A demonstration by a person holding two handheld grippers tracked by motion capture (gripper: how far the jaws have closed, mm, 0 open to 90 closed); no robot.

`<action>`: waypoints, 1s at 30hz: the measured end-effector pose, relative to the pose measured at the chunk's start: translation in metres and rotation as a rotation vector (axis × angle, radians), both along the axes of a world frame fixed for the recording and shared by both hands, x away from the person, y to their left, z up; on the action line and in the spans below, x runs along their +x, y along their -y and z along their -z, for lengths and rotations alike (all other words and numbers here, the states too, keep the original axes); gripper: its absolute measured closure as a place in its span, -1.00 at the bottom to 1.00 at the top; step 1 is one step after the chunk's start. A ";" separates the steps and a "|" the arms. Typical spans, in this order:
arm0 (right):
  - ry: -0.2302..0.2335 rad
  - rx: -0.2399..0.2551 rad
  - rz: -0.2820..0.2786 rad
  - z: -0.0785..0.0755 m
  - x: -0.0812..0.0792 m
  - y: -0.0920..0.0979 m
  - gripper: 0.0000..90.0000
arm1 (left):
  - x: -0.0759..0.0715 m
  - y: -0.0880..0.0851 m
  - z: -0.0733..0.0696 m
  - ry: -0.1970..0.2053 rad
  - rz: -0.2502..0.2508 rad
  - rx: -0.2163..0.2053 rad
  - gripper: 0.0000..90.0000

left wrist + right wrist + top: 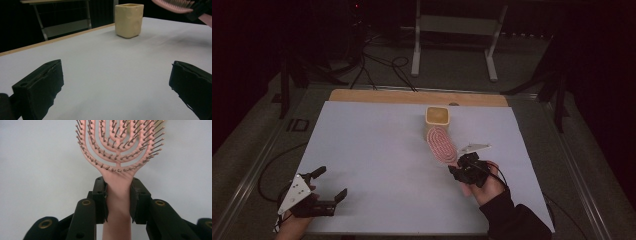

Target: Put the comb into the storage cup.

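Observation:
A pink vented hairbrush (441, 144) hangs over the white table, its head pointing toward a yellow square cup (437, 116) at the back. My right gripper (460, 165) is shut on the brush's handle; in the right gripper view the two pads clamp the handle (117, 192) from both sides, bristles facing the camera. My left gripper (331, 184) rests at the table's front left, jaws wide apart with nothing between them. From the left gripper view the cup (129, 20) stands upright ahead and the brush head (175, 6) shows at the top right.
A white sheet (377, 160) covers the table, with a wooden strip (412, 96) along the far edge. Beyond it stands a grey metal frame (457, 30) on a dark floor with loose cables (382, 65).

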State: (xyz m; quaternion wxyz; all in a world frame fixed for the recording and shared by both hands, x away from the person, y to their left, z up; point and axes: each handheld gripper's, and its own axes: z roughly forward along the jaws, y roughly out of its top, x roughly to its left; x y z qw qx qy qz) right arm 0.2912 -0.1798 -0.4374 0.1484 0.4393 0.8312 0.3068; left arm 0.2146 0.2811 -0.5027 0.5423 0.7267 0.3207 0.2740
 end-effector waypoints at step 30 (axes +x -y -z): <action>0.244 0.200 -0.023 -0.035 0.038 -0.007 0.55 | 0.000 -0.001 0.001 -0.006 -0.003 -0.009 -1.00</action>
